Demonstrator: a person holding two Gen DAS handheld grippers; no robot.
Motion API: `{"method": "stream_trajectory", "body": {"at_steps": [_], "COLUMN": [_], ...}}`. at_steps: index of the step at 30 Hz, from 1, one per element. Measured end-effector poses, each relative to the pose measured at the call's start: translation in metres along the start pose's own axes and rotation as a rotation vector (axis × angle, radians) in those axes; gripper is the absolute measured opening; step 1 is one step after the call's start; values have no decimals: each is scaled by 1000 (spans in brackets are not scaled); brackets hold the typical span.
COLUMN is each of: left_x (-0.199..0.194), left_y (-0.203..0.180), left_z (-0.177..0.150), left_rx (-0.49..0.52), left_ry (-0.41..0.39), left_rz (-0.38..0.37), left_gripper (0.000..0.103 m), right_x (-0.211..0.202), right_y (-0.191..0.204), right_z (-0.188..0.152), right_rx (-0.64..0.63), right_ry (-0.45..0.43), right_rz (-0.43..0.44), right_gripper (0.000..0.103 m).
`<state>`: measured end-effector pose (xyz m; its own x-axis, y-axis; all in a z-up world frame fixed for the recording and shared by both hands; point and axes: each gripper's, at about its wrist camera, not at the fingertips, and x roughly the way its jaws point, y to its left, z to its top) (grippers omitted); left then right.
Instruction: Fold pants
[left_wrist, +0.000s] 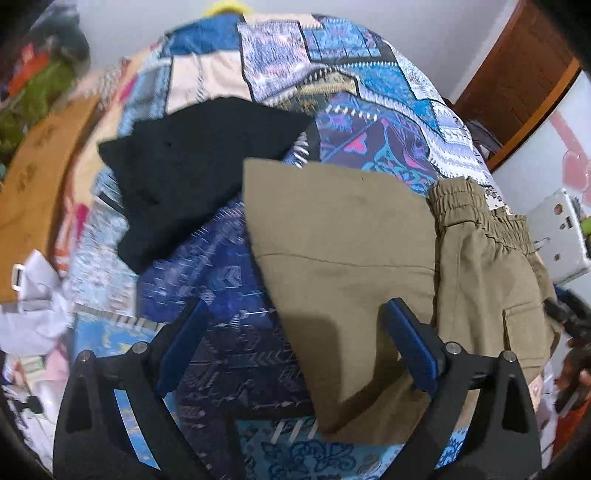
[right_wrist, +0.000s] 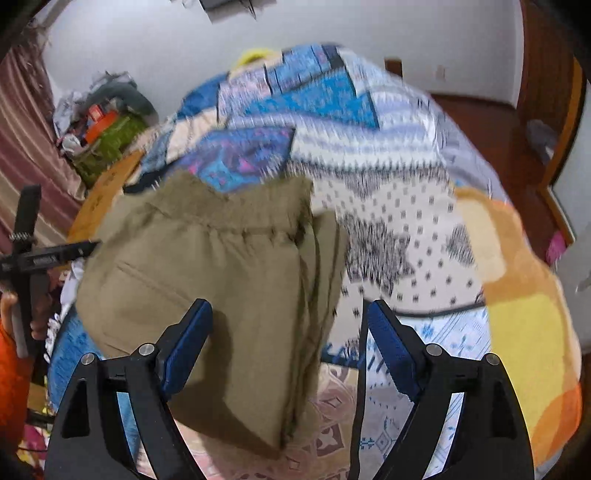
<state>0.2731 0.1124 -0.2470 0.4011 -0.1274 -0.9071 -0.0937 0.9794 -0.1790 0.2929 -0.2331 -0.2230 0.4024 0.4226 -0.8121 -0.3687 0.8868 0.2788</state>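
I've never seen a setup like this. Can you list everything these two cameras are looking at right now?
khaki pants: one, olive-tan, folded on the bed, elastic waistband at its right end in the left view
black garment: one, black, folded, beyond the pants to their left
patchwork bedcover: one, blue, white and purple, spread under both garments
plush cushion: one, orange and yellow, right of the pants in the right view; exact kind unclear
headboard: one, tan wood, at the bed's left edge
clutter pile: several items, green, orange and grey, by the wall; too blurred to name
left gripper: one, black with blue pads, open above the pants' edge
right gripper: one, black with blue pads, open over the pants' folded edge
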Motion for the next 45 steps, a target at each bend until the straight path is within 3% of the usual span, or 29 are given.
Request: {"method": "stream_trajectory", "body": {"at_steps": [6,11,15,18,19,24,31,37,45], "left_x": [16,22,19,14,12,6,-18,-38,-97], "left_y": [-5,-15,-23,-30,-33,-43,-65,-69,-39], "left_z": [8,14,15,12,11,10,10,22,64], "left_rx": [-27,4,45,85,98,119,173,218,204], "left_ry": [21,-1,-46,-71,-79,-93,-179,-230,-390], "left_rz": [-115,-129,-144,-158,-151,-105,-17,25,108], "left_gripper": [97,98,84,60,54,34,17,13,13], "right_x": [16,26,26,23,23,18,4,-16,-21], "right_y": [-14,-25,-23,-17,-16,-12,10,34,77], "right_z": [-4,-3,-2,-1,-1,4,18,47,104], "right_rx": [59,125,116,104,103,99,-14,-108,-209], "right_ry": [33,57,33,9,3,-28,-78,-155,-250], "right_rz": [100,193,211,214,215,219,134,88,101], "right_gripper": [84,84,71,58,55,20,13,11,11]}}
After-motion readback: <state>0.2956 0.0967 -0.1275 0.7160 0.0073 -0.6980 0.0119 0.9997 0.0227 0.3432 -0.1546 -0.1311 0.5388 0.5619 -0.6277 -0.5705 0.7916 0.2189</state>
